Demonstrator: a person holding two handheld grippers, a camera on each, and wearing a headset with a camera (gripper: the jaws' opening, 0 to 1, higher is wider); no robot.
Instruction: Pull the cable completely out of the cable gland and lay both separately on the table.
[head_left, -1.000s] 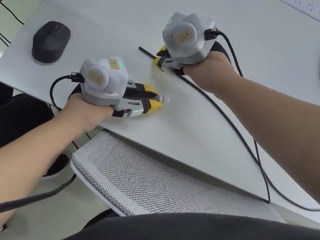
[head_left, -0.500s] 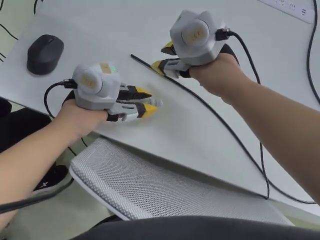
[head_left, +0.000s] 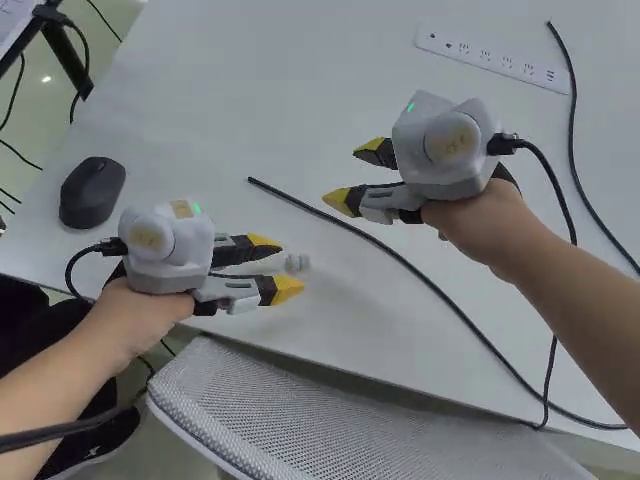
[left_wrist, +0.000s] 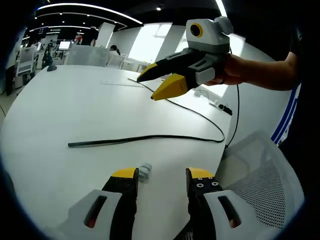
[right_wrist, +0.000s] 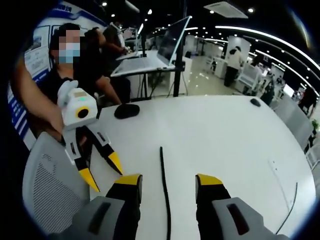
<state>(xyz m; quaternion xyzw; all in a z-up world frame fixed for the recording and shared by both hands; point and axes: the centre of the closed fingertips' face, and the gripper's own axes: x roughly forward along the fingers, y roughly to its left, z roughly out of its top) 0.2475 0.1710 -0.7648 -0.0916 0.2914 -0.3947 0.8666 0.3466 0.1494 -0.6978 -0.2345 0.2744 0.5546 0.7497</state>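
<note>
At the far left of the white table (head_left: 250, 90), a black computer mouse (head_left: 92, 190) is lying well apart from the work. It is not being used.

The left gripper (head_left: 278, 266) is being held low over the near table edge. Its jaws are being kept spread wide, and nothing is being gripped between them. The cable gland (head_left: 297, 263), a small pale fitting, is lying on the table just beyond the yellow tips. In the left gripper view it (left_wrist: 145, 171) is seen just beside one jaw tip. Contact cannot be confirmed.

The black cable (head_left: 400, 268) is lying flat on the table. Its free end is pointing towards the mouse, and its length is running back to the right and off the near edge. It is lying apart from the gland, with bare table between the two.

The right gripper (head_left: 352, 173) is being held above the cable. Its jaws are likewise parted, and nothing is being carried in them.

At the far right, a white power strip (head_left: 490, 58) is lying near the back edge.

Task status: the extraction is being judged complete, since the cable and the gland are lying separately. No handling step appears to remain; only the clearing of both grippers is expected.
</note>
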